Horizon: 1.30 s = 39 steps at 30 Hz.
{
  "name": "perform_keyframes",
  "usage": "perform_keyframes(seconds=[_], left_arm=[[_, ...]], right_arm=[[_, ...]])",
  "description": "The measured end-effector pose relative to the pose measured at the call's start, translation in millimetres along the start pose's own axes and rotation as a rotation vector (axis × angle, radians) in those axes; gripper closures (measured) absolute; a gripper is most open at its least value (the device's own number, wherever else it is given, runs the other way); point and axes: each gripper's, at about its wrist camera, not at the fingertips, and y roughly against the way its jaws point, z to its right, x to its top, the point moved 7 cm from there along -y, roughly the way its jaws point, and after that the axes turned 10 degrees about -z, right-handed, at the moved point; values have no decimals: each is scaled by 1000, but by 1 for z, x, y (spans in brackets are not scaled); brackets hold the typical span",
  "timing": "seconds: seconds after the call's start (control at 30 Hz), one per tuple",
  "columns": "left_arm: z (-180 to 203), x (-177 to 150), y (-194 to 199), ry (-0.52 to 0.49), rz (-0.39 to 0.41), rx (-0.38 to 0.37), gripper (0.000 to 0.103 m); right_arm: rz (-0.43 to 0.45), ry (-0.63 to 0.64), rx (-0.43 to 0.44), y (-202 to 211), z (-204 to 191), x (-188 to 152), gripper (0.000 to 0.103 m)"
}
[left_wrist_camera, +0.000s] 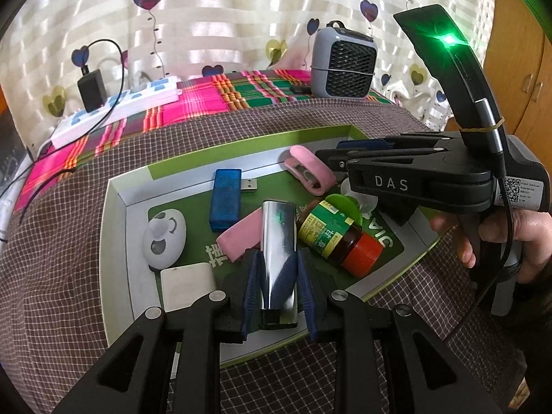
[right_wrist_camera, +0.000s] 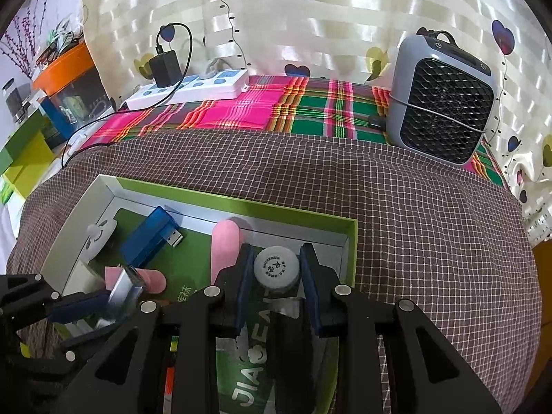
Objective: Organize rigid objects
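A shallow green box (left_wrist_camera: pixel 114 227) lies on the checked cloth and holds several small objects. My left gripper (left_wrist_camera: pixel 277 258) is shut on a shiny silver metal case (left_wrist_camera: pixel 278 241) and holds it over the box; the case also shows in the right wrist view (right_wrist_camera: pixel 120 293). My right gripper (right_wrist_camera: pixel 276 265) is closed around a small white-capped bottle (right_wrist_camera: pixel 276 269) over the box's far right corner. In the box lie a blue USB stick (left_wrist_camera: pixel 226 203), a brown jar with a red lid (left_wrist_camera: pixel 331 234), pink pieces (left_wrist_camera: pixel 241 238) and a white smiley object (left_wrist_camera: pixel 165 238).
A grey mini fan (right_wrist_camera: pixel 441 103) stands at the back right on the plaid cloth. A white power strip (right_wrist_camera: pixel 193 86) with a black charger and cables lies at the back left. A curtain hangs behind. A wooden cabinet (left_wrist_camera: pixel 517 69) is at the far right.
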Motion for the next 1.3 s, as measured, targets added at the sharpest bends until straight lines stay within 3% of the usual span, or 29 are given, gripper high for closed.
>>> perform_keyframes(seconds=[0.17,0.37,0.83,1.17,1.23,1.3], left_arm=[[-2,0,1,6,-3,1,70],[-2,1,3,17,0,2,66],[3,-7,22,71,30,6,61],[12,-26,48,126,60,47,60],[16,-32,56,109,79,106,60],[20,-36,62,100,89,103,60]], right_arm=[[6,-2,-1,0,0,0,72],[15,3,-3,3,-3,-1,56],[65,-36,12,28,-5,-13,56],[125,-71,7,66,-15,-36,55],[134,-69,0,73,-20,-41,55],[146,-62,-3,81,-25,-49,55]])
